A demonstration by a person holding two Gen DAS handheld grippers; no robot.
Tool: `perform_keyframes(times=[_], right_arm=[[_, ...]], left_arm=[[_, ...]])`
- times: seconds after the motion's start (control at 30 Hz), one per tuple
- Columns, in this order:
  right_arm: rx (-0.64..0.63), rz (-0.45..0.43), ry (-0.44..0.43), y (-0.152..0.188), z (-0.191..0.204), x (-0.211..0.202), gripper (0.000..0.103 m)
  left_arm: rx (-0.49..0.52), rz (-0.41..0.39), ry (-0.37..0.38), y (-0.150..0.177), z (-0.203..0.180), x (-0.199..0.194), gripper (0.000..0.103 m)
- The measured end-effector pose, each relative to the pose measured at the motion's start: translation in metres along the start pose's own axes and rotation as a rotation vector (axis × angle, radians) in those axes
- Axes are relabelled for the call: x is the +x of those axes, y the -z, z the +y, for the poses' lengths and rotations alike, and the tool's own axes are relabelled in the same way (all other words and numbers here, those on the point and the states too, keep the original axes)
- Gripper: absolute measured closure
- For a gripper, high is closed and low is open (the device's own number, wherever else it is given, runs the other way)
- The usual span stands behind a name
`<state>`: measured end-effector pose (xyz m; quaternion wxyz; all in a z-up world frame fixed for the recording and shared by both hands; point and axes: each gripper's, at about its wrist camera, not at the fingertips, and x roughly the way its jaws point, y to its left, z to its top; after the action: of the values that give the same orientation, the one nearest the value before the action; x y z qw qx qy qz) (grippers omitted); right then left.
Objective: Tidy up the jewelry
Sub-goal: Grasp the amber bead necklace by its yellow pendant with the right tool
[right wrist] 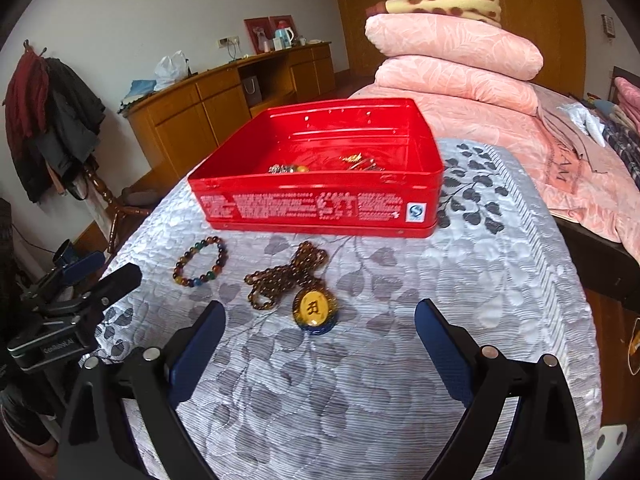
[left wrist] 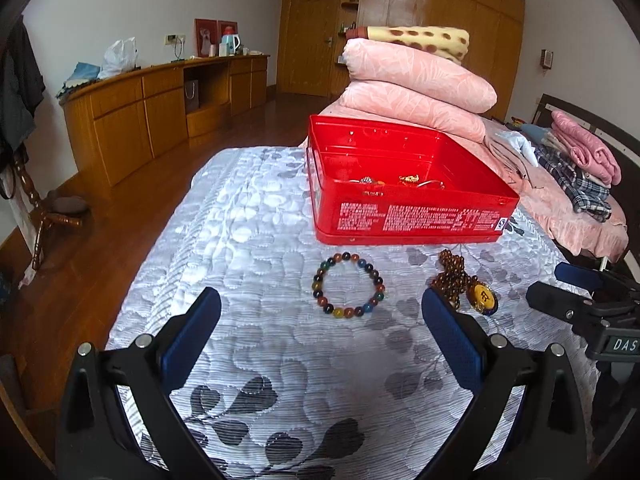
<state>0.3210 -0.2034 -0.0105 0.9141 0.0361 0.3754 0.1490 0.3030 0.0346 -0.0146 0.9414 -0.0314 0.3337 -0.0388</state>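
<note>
The left gripper [left wrist: 320, 304] hovers over the grey leaf-patterned quilt [left wrist: 248, 216], its fingers spread wide with nothing between them; the multicoloured bead bracelet [left wrist: 349, 286] lies flat at twelve o'clock just beyond the tips. The right gripper [right wrist: 320, 314] is likewise released and empty, with the brown bead necklace [right wrist: 286, 276] and its yellow pendant [right wrist: 315, 311] ahead at about eleven o'clock. The red tin box [right wrist: 320, 184], lid off, sits at twelve o'clock behind both pieces, with a few small gold and silver pieces [right wrist: 320, 166] inside.
</note>
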Motion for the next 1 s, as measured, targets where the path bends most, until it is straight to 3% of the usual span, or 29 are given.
perform_keyframes(times=[0.6, 1.0], right_arm=[[-0.036, 0.074, 0.003, -0.012, 0.015, 0.046, 0.01], [-0.042, 0.116, 0.039, -0.024, 0.021, 0.075, 0.01]], left_arm=[[-0.046, 0.091, -0.011, -0.001, 0.017, 0.028, 0.006], [-0.058, 0.094, -0.019, -0.005, 0.026, 0.034, 0.006]])
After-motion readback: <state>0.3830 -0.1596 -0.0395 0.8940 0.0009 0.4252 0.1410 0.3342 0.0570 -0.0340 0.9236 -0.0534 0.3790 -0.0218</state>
